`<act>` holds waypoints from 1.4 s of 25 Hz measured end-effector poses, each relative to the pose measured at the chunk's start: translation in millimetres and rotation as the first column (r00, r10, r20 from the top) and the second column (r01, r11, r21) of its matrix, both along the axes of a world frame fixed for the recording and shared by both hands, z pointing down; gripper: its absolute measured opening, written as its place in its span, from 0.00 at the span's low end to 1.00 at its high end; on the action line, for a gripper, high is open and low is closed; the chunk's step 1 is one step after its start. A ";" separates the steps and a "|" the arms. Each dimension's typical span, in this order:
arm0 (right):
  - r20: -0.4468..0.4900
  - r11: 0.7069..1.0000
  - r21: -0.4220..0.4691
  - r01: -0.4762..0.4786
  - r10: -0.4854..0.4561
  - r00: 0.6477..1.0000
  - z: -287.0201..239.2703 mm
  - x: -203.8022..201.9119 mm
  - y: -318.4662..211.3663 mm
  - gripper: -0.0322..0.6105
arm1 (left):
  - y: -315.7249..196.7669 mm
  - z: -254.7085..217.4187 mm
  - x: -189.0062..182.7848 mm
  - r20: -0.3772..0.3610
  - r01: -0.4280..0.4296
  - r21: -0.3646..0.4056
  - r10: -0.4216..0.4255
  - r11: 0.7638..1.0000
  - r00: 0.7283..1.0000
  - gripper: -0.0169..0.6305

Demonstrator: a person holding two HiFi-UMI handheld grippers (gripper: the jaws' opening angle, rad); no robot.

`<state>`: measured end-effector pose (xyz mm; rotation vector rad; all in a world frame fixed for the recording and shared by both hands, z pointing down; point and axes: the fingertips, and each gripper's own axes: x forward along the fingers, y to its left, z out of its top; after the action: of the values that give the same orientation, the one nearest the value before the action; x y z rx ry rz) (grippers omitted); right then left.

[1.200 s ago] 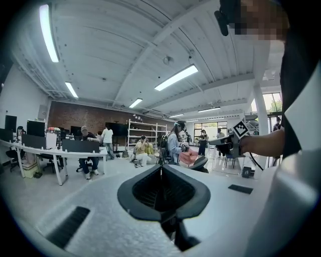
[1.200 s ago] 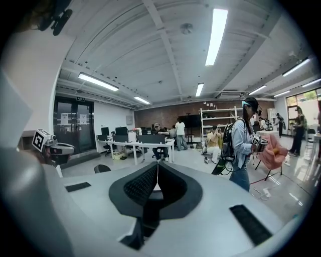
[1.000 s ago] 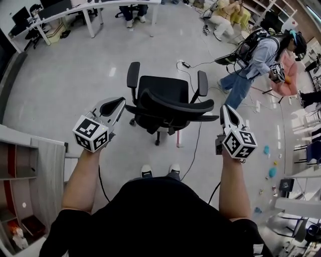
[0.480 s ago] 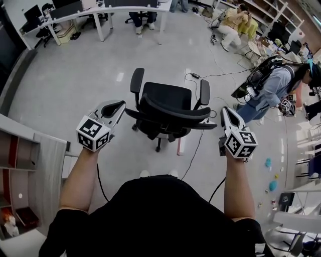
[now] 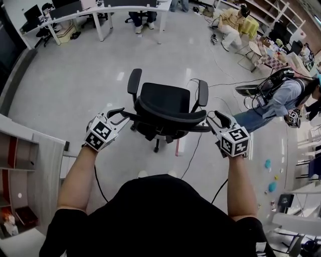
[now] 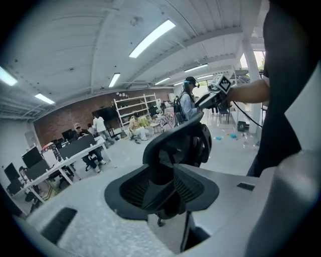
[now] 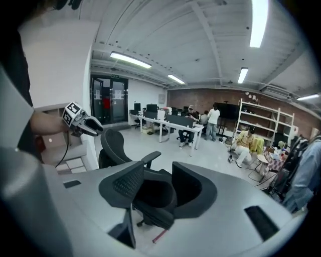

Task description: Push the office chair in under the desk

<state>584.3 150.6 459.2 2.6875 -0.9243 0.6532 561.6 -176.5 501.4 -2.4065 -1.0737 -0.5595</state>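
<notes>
**Chair.** One black office chair stands on the open grey floor. Its seat is turned away from the wearer. It is well apart from the long white desk along the far side of the room. It has two armrests, and neither is touched by a gripper.

**Grippers.** Two grippers are at the backrest, one at each end of its top edge.
- **Left gripper:** the jaws have just been opening and stand partly apart. The left edge of the backrest lies between them, and the pads are not seen pressing on it.
- **Right gripper:** the jaws have also just been opening and stand partly apart. The right edge of the backrest lies between them, and no clamp is evident.

Each gripper carries one marker cube.

**Others.** One standing person wearing a backpack is at the right.
</notes>
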 end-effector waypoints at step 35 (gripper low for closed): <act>0.417 0.702 -0.518 0.489 -0.292 0.861 182.7 1.7 12.7 0.53 | 25.0 179.8 32.8 0.437 -0.431 0.460 0.224 0.776 0.871 0.54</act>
<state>586.0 163.2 641.9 1.7627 -1.0874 1.0643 594.4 -151.5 681.2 -1.5977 -1.2462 -1.0460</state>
